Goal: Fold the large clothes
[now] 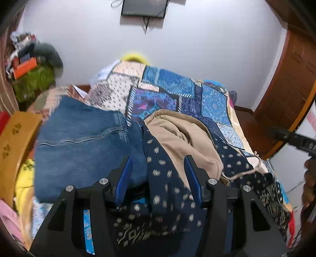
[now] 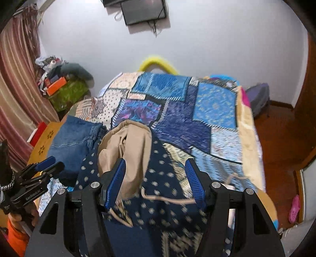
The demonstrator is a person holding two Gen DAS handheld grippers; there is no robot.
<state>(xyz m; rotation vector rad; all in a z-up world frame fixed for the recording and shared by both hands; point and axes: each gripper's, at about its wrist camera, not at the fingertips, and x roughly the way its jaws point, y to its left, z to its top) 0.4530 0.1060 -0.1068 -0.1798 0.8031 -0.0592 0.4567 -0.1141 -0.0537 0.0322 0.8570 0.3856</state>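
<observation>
A navy patterned garment (image 1: 165,178) with a beige lining (image 1: 189,138) and a beige drawstring (image 1: 243,172) lies crumpled on the bed; it also shows in the right wrist view (image 2: 158,178). Folded blue jeans (image 1: 83,146) lie to its left, also seen in the right wrist view (image 2: 73,138). My left gripper (image 1: 158,176) is open, its blue pads (image 1: 124,178) either side of the navy cloth. My right gripper (image 2: 156,179) is open above the garment, its left pad beside the beige lining (image 2: 126,142). The left gripper also shows at the left edge of the right wrist view (image 2: 42,168).
A patchwork blue quilt (image 2: 197,110) covers the bed. A yellow wooden board (image 1: 17,134) stands on the left. A green box with clutter (image 2: 67,93) sits by the curtain. A wooden door (image 1: 292,79) is on the right. A screen (image 2: 142,11) hangs on the wall.
</observation>
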